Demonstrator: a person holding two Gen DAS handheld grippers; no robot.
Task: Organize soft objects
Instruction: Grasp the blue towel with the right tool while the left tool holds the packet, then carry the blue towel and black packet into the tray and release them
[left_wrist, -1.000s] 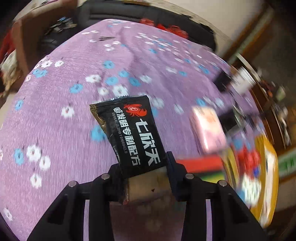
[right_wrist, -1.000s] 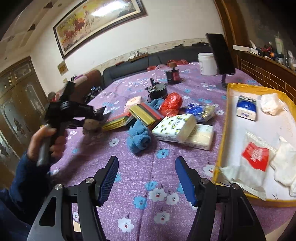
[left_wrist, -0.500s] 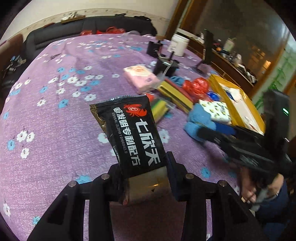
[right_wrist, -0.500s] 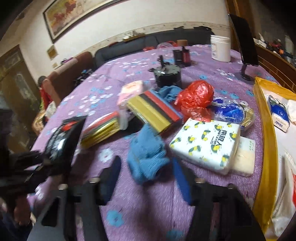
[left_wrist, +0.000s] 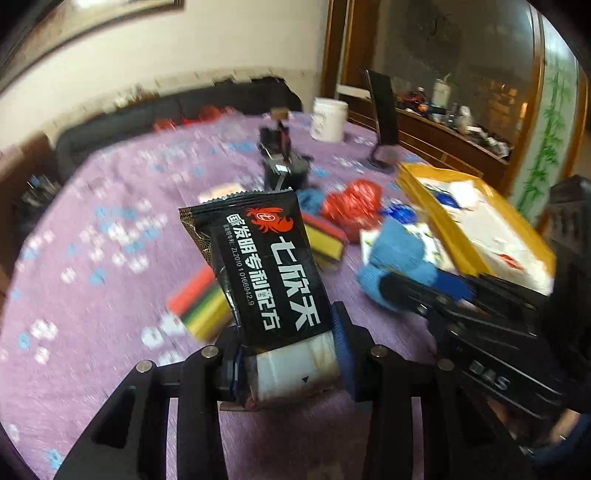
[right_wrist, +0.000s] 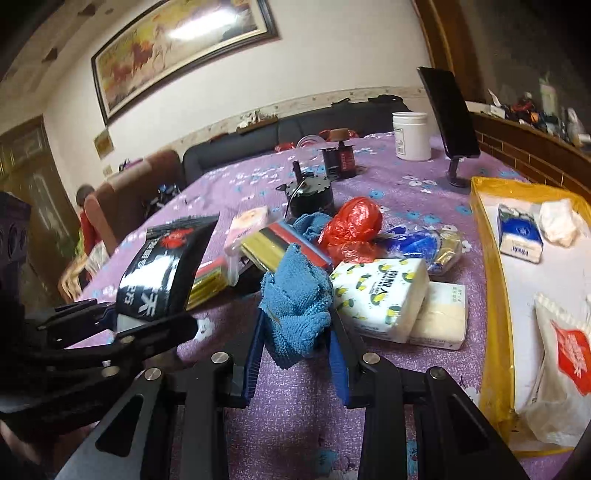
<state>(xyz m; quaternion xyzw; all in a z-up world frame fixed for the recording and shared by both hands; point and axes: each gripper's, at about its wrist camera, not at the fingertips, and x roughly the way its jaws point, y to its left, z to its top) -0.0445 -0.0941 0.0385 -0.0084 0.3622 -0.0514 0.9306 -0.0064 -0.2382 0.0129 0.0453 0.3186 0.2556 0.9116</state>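
Note:
My left gripper (left_wrist: 286, 354) is shut on a black snack packet (left_wrist: 266, 266) with white and red print, held upright above the purple flowered tablecloth (left_wrist: 92, 258). The packet also shows in the right wrist view (right_wrist: 162, 273), at the left, with the left gripper (right_wrist: 122, 325) under it. My right gripper (right_wrist: 295, 347) is shut on a blue cloth (right_wrist: 295, 306), lifted just off the table. In the left wrist view the blue cloth (left_wrist: 399, 258) sits at the right gripper's tip (left_wrist: 391, 288). A yellow-rimmed tray (right_wrist: 487, 258) with soft white packs lies at the right.
A lemon-print tissue pack (right_wrist: 380, 295), a red plastic bag (right_wrist: 351, 225), striped red-yellow packs (right_wrist: 280, 247), a pink pack (right_wrist: 247, 221) and a blue bag (right_wrist: 421, 243) crowd the table's middle. Behind stand a black device (right_wrist: 310, 195), a white jar (right_wrist: 410, 136) and a phone stand (right_wrist: 450, 122).
My right gripper moved in over the blue cloth, shut on it and lifted it. My left gripper swung right with the black packet, toward the pile and the tray.

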